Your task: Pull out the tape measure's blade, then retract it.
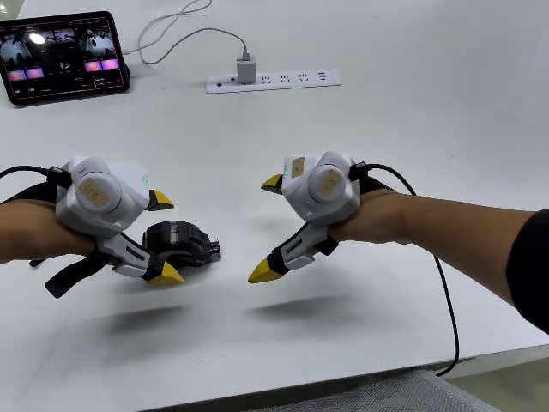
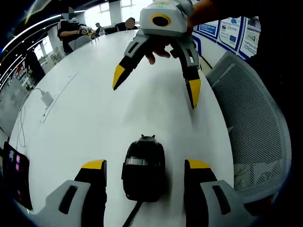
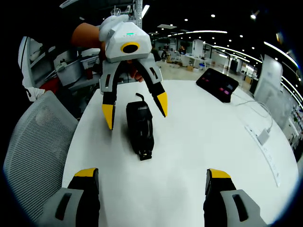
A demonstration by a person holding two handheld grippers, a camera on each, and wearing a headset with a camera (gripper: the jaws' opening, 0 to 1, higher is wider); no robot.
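Observation:
A black tape measure [image 1: 178, 243] lies on the white table [image 1: 360, 129], its blade drawn in. My left gripper [image 1: 164, 238] is open with one yellow-tipped jaw on each side of the case; in the left gripper view the tape measure [image 2: 144, 168] sits between the jaws with gaps on both sides. My right gripper [image 1: 267, 227] hovers open a short way to the right, facing the tape measure's front end and holding nothing. In the right gripper view the tape measure [image 3: 140, 125] lies ahead, under the left gripper [image 3: 135, 109].
A tablet [image 1: 64, 56] with a lit screen lies at the back left. A white power strip [image 1: 273, 81] with a plugged charger [image 1: 246, 67] and cable sits at the back. A mesh chair [image 1: 386, 395] stands at the table's near edge.

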